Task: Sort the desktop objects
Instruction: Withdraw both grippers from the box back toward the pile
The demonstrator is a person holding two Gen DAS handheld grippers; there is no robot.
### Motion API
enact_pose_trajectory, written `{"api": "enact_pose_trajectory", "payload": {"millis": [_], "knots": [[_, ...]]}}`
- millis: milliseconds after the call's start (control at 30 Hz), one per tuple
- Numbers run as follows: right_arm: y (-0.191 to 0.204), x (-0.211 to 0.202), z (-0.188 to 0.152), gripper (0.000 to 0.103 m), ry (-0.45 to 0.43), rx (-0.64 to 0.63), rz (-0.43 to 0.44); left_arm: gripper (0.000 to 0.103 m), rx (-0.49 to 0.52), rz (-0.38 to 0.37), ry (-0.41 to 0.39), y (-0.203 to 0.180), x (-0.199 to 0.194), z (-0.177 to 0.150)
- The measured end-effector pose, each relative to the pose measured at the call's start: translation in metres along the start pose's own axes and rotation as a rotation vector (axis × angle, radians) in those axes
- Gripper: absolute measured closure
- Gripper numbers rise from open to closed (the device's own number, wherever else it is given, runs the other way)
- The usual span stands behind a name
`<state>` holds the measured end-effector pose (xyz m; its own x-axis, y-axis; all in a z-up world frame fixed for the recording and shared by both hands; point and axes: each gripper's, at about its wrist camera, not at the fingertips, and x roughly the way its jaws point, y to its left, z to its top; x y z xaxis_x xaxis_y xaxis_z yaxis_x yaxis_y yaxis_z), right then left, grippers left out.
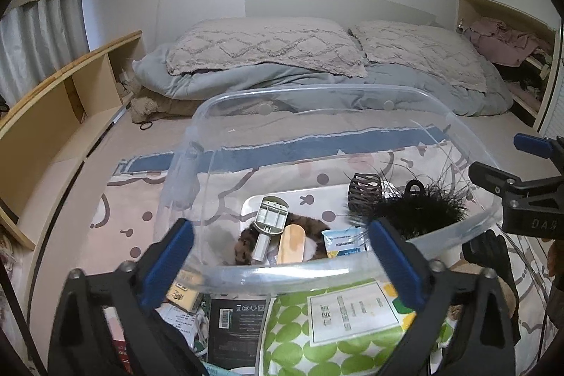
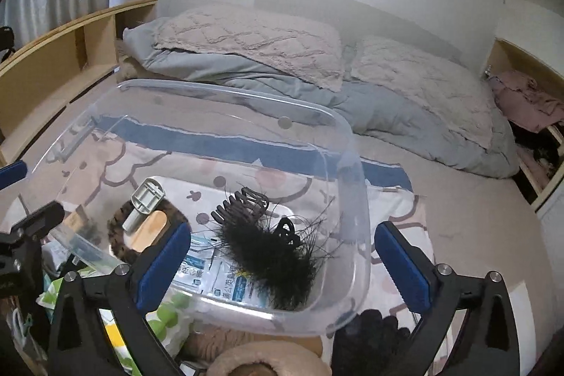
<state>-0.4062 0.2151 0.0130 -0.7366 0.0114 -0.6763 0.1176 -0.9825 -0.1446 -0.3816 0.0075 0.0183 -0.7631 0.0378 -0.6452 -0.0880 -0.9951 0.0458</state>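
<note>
A clear plastic bin (image 1: 197,118) (image 2: 356,228) sits on the bed. In it lie a black feathery hair clip (image 1: 419,210) (image 2: 275,256), a brown claw clip (image 1: 365,189) (image 2: 239,203), a grey plastic tool (image 1: 269,221) (image 2: 142,201), a wooden stick (image 1: 290,244), a furry brown scrunchie (image 1: 246,244) and a white sachet (image 1: 343,240) (image 2: 215,273). My left gripper (image 1: 282,270) is open over the bin's near rim, holding nothing. My right gripper (image 2: 283,266) is open over the bin's near right corner, holding nothing; it also shows in the left wrist view (image 1: 521,185).
In front of the bin lie a green-dotted pouch (image 1: 328,333), a black box (image 1: 236,326), a black glove (image 2: 366,340) and a beige fluffy item (image 2: 268,358). Pillows and a grey duvet (image 1: 317,73) lie behind. A wooden shelf (image 1: 53,115) runs along the left.
</note>
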Motion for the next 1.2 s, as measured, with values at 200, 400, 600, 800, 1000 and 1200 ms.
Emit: {"api": "enact_pose_trajectory", "payload": {"millis": [200,400,600,800,1000,1200], "knots": [[-0.005,-0.015,-0.007,0.000,-0.020,0.050,0.023,0.000,0.001,-0.005,-0.016,0.003,-0.018,-0.001],[-0.004,-0.040,-0.011,0.000,-0.086,0.074,0.028,0.000,-0.004,0.015,-0.054,0.004,-0.040,-0.001],[-0.002,-0.066,-0.014,0.000,-0.127,0.090,0.054,0.000,-0.013,0.007,-0.074,0.003,-0.064,-0.001],[-0.003,-0.102,-0.028,0.000,-0.201,0.105,0.063,0.000,-0.012,-0.008,-0.117,-0.003,-0.097,-0.010],[-0.004,-0.135,-0.045,0.000,-0.244,0.105,0.094,0.000,0.042,0.014,-0.189,-0.016,-0.135,-0.021],[-0.003,-0.164,-0.065,0.000,-0.279,0.094,0.128,0.000,0.055,0.027,-0.247,-0.019,-0.169,-0.038]]}}
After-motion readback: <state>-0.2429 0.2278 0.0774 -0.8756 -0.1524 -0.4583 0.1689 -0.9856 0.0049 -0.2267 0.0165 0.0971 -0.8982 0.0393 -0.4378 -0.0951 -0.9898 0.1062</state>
